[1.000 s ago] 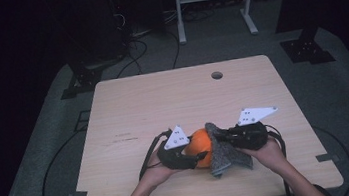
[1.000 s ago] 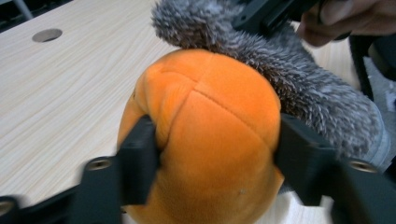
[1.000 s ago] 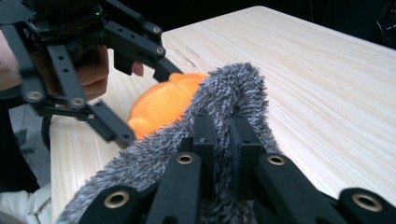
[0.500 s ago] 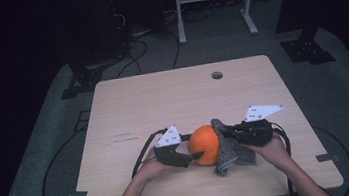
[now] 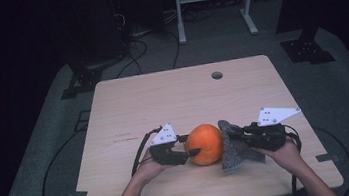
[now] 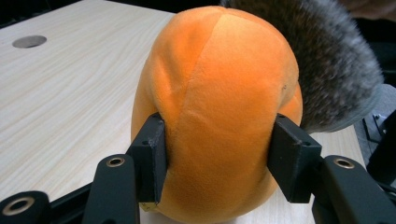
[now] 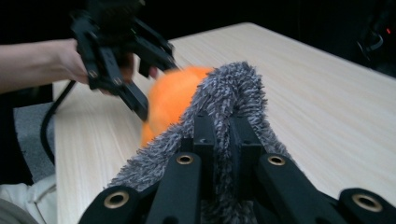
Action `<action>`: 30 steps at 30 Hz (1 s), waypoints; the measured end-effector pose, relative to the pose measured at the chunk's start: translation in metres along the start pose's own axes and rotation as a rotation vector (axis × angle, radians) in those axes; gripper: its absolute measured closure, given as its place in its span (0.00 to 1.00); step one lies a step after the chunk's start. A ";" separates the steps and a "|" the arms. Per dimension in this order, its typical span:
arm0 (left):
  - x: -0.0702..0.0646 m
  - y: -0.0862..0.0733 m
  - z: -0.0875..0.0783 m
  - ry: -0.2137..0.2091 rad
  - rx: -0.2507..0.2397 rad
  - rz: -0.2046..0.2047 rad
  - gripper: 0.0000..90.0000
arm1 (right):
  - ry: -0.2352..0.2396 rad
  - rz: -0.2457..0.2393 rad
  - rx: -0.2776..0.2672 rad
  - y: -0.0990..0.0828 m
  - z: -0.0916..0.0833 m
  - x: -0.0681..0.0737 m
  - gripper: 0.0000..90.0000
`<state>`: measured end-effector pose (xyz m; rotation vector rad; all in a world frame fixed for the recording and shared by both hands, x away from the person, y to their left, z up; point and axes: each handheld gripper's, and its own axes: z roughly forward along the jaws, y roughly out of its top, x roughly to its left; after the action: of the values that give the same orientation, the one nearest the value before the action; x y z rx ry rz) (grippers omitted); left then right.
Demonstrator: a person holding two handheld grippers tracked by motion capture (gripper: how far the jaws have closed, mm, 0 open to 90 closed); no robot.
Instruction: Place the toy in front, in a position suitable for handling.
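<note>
Two grips held now: L gripper [image 6: 217, 163] had just clamped onto orange plush [image 5: 205, 143], R gripper [image 7: 223, 133] pinched grey cloth [image 5: 234, 148], so wiping/wrapping could likely start.

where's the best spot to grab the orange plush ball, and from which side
Grip the orange plush ball across its rounded middle, coming in level from its free side, away from the grey fuzzy cloth draped on the other. It is soft and bulging, so pads either side sink in, as the left gripper does, its jaws having just been closing on it.
</note>
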<state>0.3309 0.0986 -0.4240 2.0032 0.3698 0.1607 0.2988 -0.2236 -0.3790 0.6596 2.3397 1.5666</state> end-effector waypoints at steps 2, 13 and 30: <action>0.000 -0.001 0.000 0.004 0.002 -0.004 0.49 | 0.008 -0.022 -0.002 0.005 0.007 0.002 0.92; -0.002 0.000 0.003 0.060 0.014 -0.052 0.50 | -0.026 -0.085 0.099 -0.006 0.025 0.008 0.92; -0.030 0.008 0.013 0.081 0.079 0.168 0.50 | 0.026 -0.115 0.123 0.037 0.042 0.004 0.92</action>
<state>0.3078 0.0746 -0.4209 2.1105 0.2623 0.3373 0.3225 -0.1752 -0.3611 0.5231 2.4613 1.4009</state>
